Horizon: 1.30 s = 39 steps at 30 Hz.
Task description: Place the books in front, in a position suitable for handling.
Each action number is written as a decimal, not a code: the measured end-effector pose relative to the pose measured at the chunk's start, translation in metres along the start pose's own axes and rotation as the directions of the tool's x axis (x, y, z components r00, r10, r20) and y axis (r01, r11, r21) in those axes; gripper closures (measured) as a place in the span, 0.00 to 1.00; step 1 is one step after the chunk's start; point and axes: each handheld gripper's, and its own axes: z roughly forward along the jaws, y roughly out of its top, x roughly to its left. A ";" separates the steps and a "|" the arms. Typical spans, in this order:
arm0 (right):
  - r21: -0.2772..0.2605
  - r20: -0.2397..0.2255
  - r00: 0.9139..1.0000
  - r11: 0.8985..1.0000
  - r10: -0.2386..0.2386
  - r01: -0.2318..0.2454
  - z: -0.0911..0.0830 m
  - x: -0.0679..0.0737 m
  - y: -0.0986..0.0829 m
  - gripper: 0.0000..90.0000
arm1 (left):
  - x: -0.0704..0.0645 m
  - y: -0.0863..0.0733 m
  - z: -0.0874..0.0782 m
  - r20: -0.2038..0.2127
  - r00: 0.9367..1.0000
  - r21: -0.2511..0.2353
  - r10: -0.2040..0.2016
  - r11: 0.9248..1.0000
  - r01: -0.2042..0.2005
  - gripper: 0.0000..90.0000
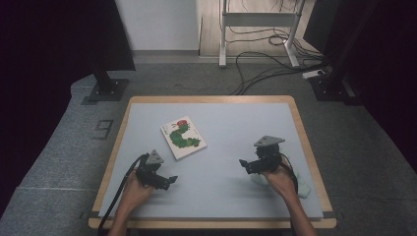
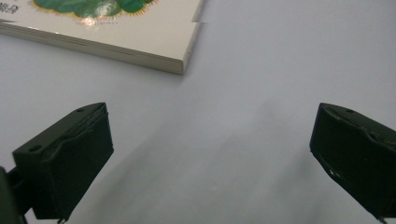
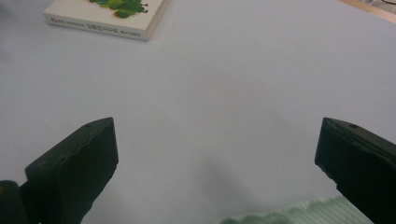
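A white picture book (image 1: 182, 137) with a green caterpillar on its cover lies flat on the pale blue table top, left of centre. Its near corner (image 2: 140, 42) shows at the top of the left gripper view, and its spine side (image 3: 107, 18) at the top left of the right gripper view. My left gripper (image 1: 170, 181) rests low near the front left, jaws wide apart with nothing between them (image 2: 210, 158). My right gripper (image 1: 243, 164) sits at the right, also open and empty (image 3: 215, 172), pointing left across the table.
A pale green cloth (image 1: 300, 186) lies under and beside the right hand; its edge (image 3: 299, 213) shows at the bottom of the right gripper view. The table's wooden rim (image 1: 305, 137) frames the blue surface. Cables and stand bases lie on the floor beyond.
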 end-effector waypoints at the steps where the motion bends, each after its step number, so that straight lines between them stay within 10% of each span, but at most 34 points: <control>1: 0.002 -0.003 1.000 1.000 -0.004 0.005 0.002 0.002 0.002 0.00 | 0.002 0.001 0.002 0.000 1.000 0.007 0.000 1.000 0.000 0.00; 25: 0.015 -0.074 0.995 0.997 -0.073 0.074 0.066 0.032 0.032 0.00 | 0.033 0.015 0.025 0.019 0.999 -0.027 -0.040 0.999 0.041 0.00; 39: 0.049 -0.129 0.984 0.991 -0.120 0.127 0.120 0.049 0.050 0.00 | 0.034 0.022 0.039 0.050 0.999 0.062 -0.013 0.998 0.010 0.00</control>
